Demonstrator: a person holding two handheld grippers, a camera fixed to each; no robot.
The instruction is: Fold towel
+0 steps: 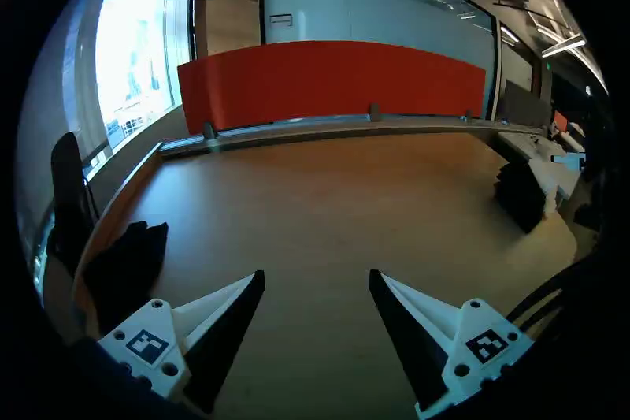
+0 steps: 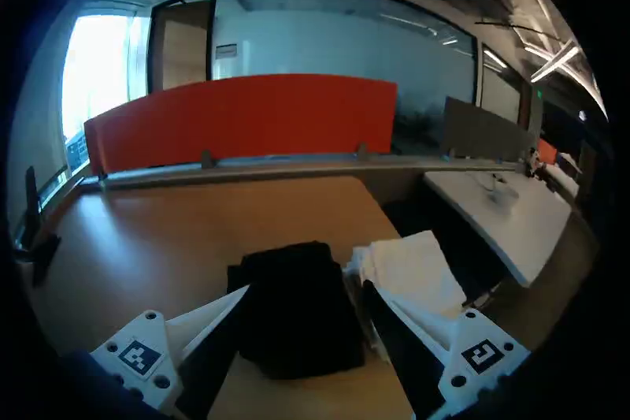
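Straight ahead of the right gripper (image 2: 307, 286), on the light brown wooden desk (image 2: 157, 239), a black folded cloth towel (image 2: 295, 317) is seen between the two spread fingers, which are closed on nothing. Its long axis is judged to run away from the camera, roughly along the fingers. A white folded towel (image 2: 413, 266) is laid just beside it, toward the desk's right edge. The left gripper (image 1: 316, 273) is likewise held open, over bare desk, with a dark folded stack (image 1: 524, 195), probably the same towel, well off to its right. The right gripper is judged the nearer for a grasp.
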